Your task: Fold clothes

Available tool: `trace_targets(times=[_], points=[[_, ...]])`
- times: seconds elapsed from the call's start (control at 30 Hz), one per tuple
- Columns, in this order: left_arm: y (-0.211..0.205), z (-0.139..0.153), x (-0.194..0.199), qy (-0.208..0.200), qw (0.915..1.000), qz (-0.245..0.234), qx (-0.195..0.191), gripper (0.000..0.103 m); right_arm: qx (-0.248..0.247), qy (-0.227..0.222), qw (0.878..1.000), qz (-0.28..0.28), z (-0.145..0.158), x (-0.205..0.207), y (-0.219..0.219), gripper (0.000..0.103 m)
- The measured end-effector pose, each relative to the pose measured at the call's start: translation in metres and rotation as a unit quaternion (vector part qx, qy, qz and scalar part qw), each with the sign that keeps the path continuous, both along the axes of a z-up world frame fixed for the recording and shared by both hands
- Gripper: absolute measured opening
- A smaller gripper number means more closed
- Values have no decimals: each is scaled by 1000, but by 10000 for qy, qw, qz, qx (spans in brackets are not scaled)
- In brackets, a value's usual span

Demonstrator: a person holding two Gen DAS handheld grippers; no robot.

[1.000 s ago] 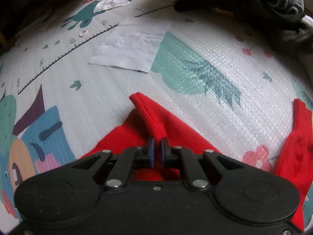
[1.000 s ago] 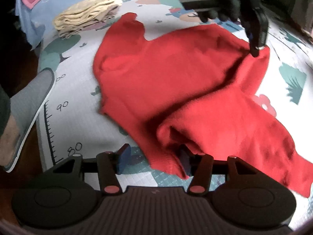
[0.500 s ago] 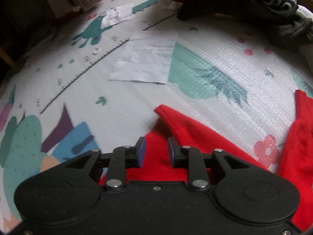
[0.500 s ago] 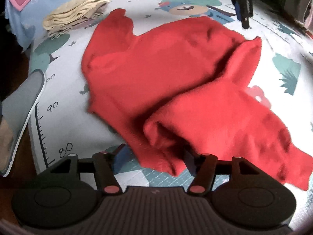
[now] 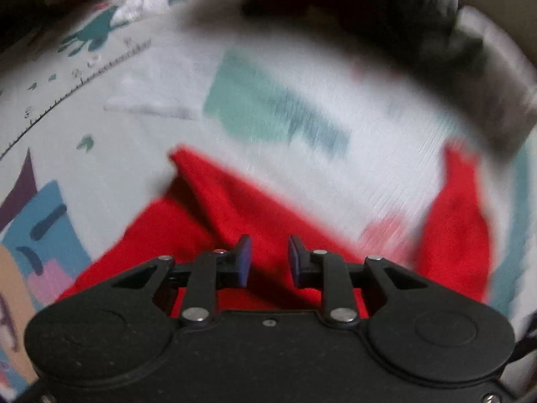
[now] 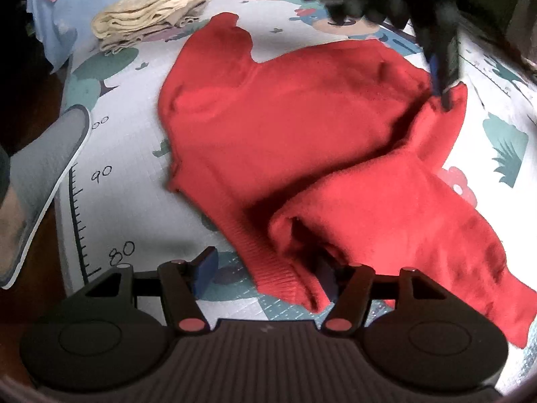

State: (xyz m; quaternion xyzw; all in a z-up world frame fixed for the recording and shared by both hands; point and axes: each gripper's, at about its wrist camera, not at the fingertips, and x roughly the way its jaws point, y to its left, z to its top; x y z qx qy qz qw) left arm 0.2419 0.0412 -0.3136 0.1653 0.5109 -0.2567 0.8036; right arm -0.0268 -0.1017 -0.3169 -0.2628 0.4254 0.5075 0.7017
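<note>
The left gripper (image 5: 266, 257) has its blue pads parted and the jaws are opening, with nothing pinched between them; red cloth lies directly under and just ahead of its tips. The left wrist view is smeared by motion. From the right wrist view the same gripper (image 6: 444, 95) hangs at the far side of the garment, its tips at or just above a folded ridge of sleeve; whether they touch cannot be told.

The right gripper (image 6: 265, 268) stands spread wide. The ribbed hem corner of the red sweater (image 6: 288, 127) lies between its fingers, close to the right-hand finger, but the pads do not press on it.

Outward from both tools, the red sweater lies on a printed play mat (image 6: 127, 181). Its body is mostly flat, one sleeve reaches away at the far left, and the near right part is doubled over itself in a loose, puffy fold. Beyond the sweater sits a folded cream garment (image 6: 151, 23); to the near left, a grey slipper (image 6: 40, 168). Ahead of the left gripper are a white sheet of paper (image 5: 157, 90) and a dark heap of clothes (image 5: 436, 27).

By my reading the folding is at an early stage: one rough fold is laid, both tools have let go, and the far sleeve, the hem and the final tidy folds remain.
</note>
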Motion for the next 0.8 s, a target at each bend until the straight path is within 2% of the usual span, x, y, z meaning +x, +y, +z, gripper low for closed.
trace_targets(times=[0.07, 0.2, 0.3, 0.37, 0.5, 0.7, 0.8], points=[[3, 1, 4, 69, 9997, 233, -80, 26, -65, -4, 10000, 46, -1, -2, 1, 67], [-2, 20, 6, -42, 9997, 94, -235, 26, 52, -67, 10000, -53, 6, -3, -2, 66], [-19, 31, -1, 127, 9979, -259, -582, 27, -6, -78, 10000, -23, 3, -4, -1, 66], [-38, 34, -6, 347, 9948, -510, -806, 40, -40, -39, 10000, -59, -2, -4, -2, 66], [-89, 27, -18, 524, 9877, -1079, -1007, 41, -26, -23, 10000, -19, -3, -5, 0, 70], [-150, 10, -22, 672, 9799, -1586, -1005, 41, 29, 20, 10000, -59, -2, -4, -2, 70], [-172, 4, -28, 751, 9777, -1784, -820, 41, 53, 32, 10000, -77, -2, -4, -3, 70]])
